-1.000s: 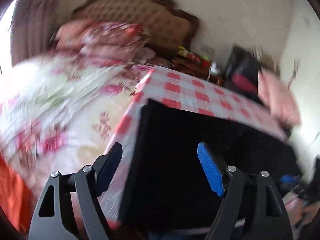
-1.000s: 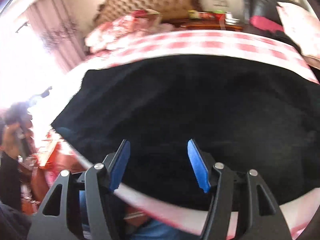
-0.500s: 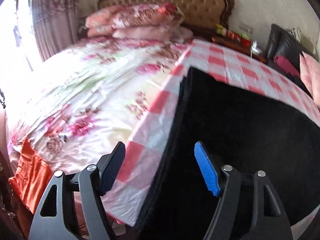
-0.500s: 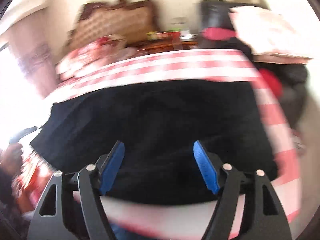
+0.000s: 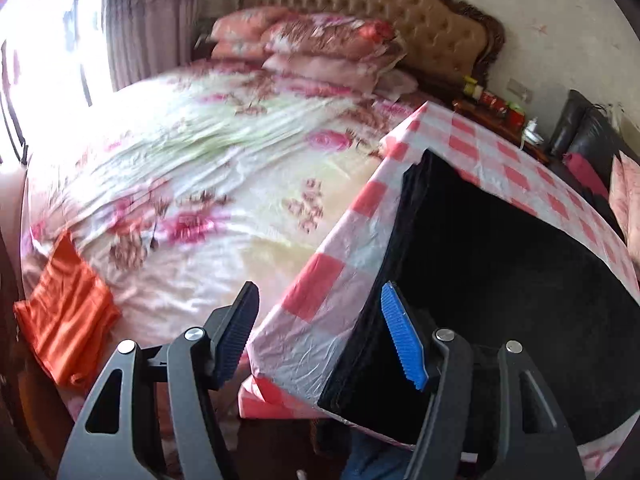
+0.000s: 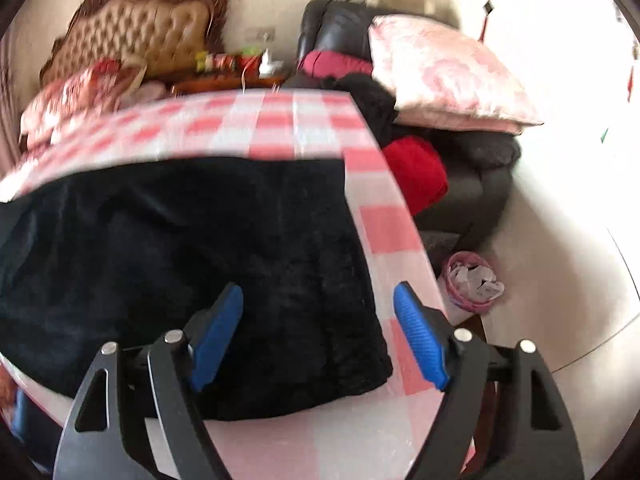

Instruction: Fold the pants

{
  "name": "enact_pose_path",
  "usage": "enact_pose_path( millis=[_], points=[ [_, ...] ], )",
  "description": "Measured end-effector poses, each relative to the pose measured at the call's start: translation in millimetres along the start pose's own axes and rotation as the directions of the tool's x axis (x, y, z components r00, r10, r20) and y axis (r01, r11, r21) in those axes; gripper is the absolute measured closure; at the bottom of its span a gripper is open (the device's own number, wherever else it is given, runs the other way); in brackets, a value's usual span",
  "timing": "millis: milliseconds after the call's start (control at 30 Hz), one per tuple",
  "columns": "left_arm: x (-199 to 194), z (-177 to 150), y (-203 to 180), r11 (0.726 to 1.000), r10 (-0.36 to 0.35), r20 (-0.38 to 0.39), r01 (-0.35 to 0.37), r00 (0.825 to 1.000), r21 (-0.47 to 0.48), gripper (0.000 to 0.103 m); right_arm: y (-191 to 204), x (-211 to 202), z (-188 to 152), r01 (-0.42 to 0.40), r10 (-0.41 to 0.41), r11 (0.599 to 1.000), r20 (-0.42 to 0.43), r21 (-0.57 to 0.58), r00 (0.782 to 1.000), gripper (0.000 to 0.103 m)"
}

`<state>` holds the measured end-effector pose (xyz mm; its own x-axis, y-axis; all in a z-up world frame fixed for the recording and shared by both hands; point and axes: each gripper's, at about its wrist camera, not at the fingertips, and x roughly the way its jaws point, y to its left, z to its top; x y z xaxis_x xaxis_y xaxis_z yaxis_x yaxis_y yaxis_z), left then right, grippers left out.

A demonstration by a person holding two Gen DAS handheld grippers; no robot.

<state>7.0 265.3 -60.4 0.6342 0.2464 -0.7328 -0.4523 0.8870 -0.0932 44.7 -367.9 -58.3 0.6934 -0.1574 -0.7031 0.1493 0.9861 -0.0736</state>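
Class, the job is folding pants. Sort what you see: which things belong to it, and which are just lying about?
Belongs to the job:
black pants
checked tablecloth
left gripper
right gripper

Lying about:
orange cloth
pink pillow
pink wastebasket

Pants [image 5: 500,272] [image 6: 168,248]: black, plush-textured fabric, laid flat as a broad folded rectangle on the red-and-white checked surface [image 5: 492,156] [image 6: 272,128]; near edge reaches the surface's front edge, left and right ends straight.
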Motion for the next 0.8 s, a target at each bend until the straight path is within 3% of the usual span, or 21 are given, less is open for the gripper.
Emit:
enact_pose_path(
  millis=[67,167,300,367,467,600,700,767,800],
  points=[
    [-3.1,1.0,-14.1,0.997,0.009,0.039,-0.011,0.999,0.07,0.041,29.1,-17.8,13.1,-0.054,0.054,0.998,0.039,-0.013,0.998,0.025],
    [6.7,1.8,-39.2,0.988,-0.029,0.03,0.024,0.999,0.151,0.042,99.4,-32.1,32.5,-0.232,0.239,0.967,0.058,-0.107,0.969,0.02],
    [20.7,-6.7,-51.3,0.976,-0.072,-0.013,0.073,0.997,0.206,0.043,228.2,-22.6,54.6,-0.378,0.378,0.892,-0.053,-0.249,0.925,0.02],
    [22.0,-15.5,-40.0,0.978,-0.047,-0.01,0.048,0.999,0.202,0.043,277.8,-19.9,61.7,-0.384,0.385,0.859,-0.067,-0.337,0.92,0.02],
    [19.3,-27.6,-11.9,0.983,-0.038,-0.008,0.039,0.999,0.178,0.042,346.8,-3.1,64.3,-0.33,0.321,0.821,-0.101,-0.466,0.942,0.02],
    [5.1,-38.2,36.8,0.993,-0.088,-0.001,0.088,0.996,0.08,0.042,392.3,25.1,52.7,-0.275,0.224,0.772,-0.159,-0.573,0.962,0.02],
    [-5.7,-44.8,74.7,0.965,-0.258,0.009,0.258,0.966,-0.045,0.042,396.9,23.2,44.7,-0.232,0.186,0.77,-0.139,-0.595,0.973,0.017],
    [-8.5,-51.2,92.5,0.915,-0.387,0.015,0.386,0.922,-0.121,0.042,395.7,26.3,47.3,-0.225,0.171,0.784,-0.147,-0.579,0.974,0.017],
    [-9.0,-54.0,95.1,0.9,-0.416,0.015,0.415,0.909,-0.133,0.042,396.1,27.8,50.5,-0.214,0.162,0.792,-0.142,-0.571,0.977,0.017]
  ],
)
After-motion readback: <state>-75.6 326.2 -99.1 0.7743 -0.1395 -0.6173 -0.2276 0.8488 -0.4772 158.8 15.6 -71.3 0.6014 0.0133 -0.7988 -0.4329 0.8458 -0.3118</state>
